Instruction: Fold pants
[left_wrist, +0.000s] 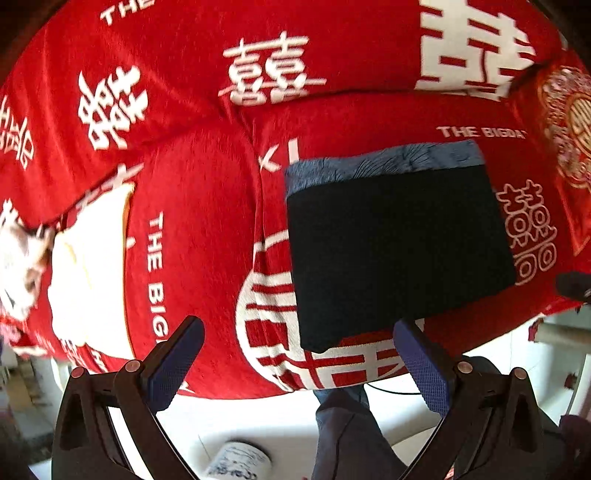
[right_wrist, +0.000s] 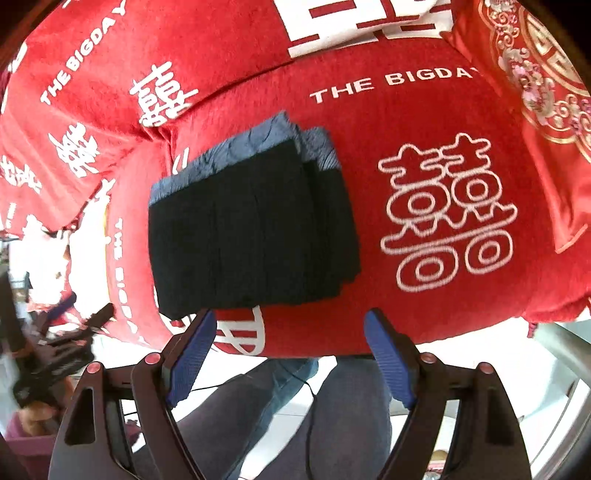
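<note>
Both grippers hang above the bed with jaws spread wide and nothing between them: the left gripper (left_wrist: 299, 349) and the right gripper (right_wrist: 290, 341) touch no cloth. The pants (right_wrist: 251, 229), folded into a dark block with a blue-grey waistband at its far edge, lie on the red blanket (right_wrist: 424, 110). A white cloth (left_wrist: 92, 266) lies to the left, well apart. A person's legs (right_wrist: 332, 413) stand below.

I see a bed covered in a red blanket (right_wrist: 424, 122) with white characters and "THE BIGDAY" print, a red-gold embroidered cushion (right_wrist: 535, 74) at its far right, pale tiled floor (left_wrist: 280, 424) below, bright daylight, clutter at left.
</note>
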